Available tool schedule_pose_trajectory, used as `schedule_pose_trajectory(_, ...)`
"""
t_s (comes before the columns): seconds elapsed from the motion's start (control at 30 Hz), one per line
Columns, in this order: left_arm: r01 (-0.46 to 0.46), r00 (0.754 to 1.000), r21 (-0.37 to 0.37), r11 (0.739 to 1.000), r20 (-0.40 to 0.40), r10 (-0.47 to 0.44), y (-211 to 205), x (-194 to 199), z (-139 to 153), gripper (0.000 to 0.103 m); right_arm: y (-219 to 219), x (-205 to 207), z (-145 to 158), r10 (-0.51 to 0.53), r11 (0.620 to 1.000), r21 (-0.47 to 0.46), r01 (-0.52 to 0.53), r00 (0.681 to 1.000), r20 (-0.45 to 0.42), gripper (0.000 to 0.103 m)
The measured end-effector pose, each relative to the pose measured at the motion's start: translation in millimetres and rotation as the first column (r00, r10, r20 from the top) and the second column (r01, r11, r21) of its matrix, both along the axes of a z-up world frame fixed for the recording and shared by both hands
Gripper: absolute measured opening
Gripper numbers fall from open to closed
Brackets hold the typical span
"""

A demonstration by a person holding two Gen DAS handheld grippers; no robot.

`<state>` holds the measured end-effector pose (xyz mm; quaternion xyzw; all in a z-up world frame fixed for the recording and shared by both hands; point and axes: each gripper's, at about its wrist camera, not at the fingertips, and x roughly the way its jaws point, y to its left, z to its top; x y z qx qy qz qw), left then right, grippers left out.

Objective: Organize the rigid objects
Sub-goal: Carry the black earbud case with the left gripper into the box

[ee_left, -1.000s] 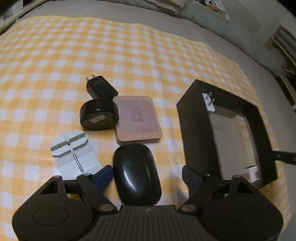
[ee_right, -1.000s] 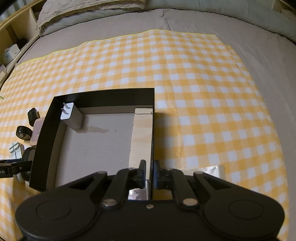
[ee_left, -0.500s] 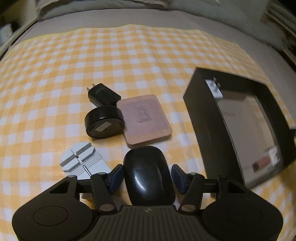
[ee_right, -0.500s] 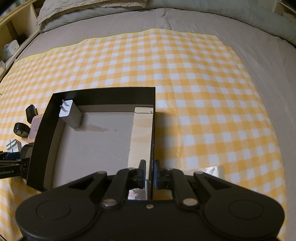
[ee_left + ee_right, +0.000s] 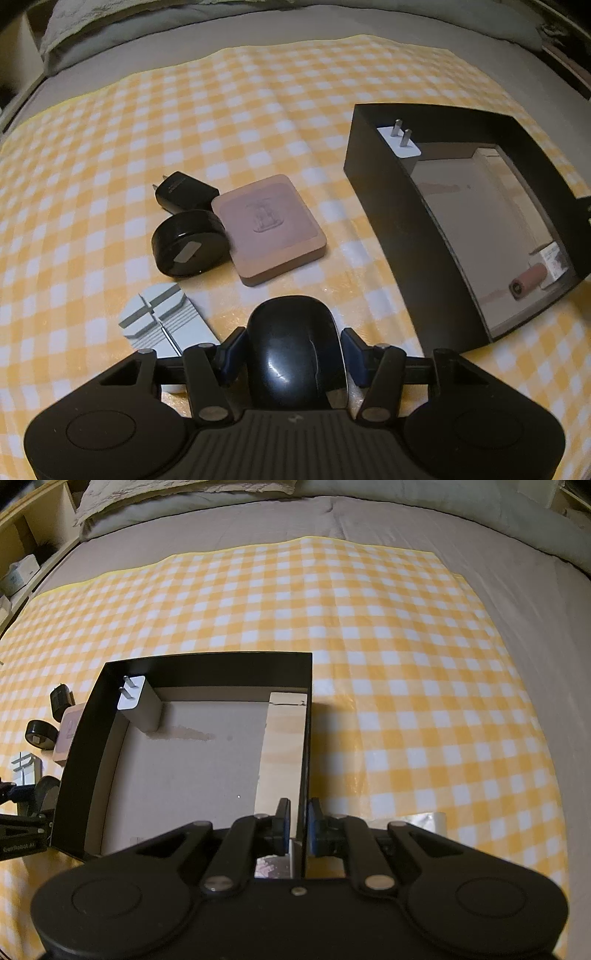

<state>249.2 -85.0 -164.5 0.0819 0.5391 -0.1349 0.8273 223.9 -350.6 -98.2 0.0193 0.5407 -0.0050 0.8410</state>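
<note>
A glossy black mouse (image 5: 291,332) lies on the yellow checked cloth between the pads of my left gripper (image 5: 293,349). The jaws are closing and both blue pads touch the mouse's sides. To the right stands an open black box (image 5: 384,192) holding a white plug charger (image 5: 400,142) in its far corner and a small pink cylinder (image 5: 528,282) near the front. My right gripper (image 5: 298,819) is shut on the box's right wall (image 5: 306,738), one finger inside and one outside.
Beyond the mouse lie a pink square pad (image 5: 269,229), a black round puck (image 5: 188,243) and a black plug charger (image 5: 183,192). A white ridged tool (image 5: 162,325) sits just left of my left gripper. Grey bedding surrounds the cloth.
My left gripper's jaws have closed in from wide apart onto the mouse's sides, and the gripper has rolled and shifted over it. The right gripper and the box have stayed still.
</note>
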Motion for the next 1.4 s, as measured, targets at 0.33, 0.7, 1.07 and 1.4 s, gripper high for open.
schedule_pose_trajectory(0.33, -0.047, 0.997, -0.128, 0.991, 0.047, 0.053, 11.8, 3.8, 34.6, 0.054, 0.7, -1.0, -0.1, 0.001, 1.000, -0.003, -0.001, 1.000, -0.001, 0.010)
schedule_pose_trajectory(0.7, -0.022, 0.980, -0.283, 0.959, 0.186, 0.077, 7.3, -19.6, 104.9, 0.054, 0.6, -0.6, 0.1, 0.004, 1.000, -0.004, -0.004, 1.000, -0.001, 0.010)
schedule_pose_trajectory(1.07, 0.048, 0.984, -0.365, 0.930, 0.178, 0.019, -43.8, -19.0, 114.4, 0.054, 0.8, -1.4, 0.5, 0.007, 1.000, -0.002, -0.007, 1.000, 0.001, 0.010)
schedule_pose_trajectory(1.4, 0.046, 0.998, -0.340, 0.939, 0.062, -0.026, -110.6, 8.0, 70.6, 0.054, -0.2, -6.2, 4.4, 0.025, 1.000, 0.002, -0.025, 1.000, -0.004, 0.007)
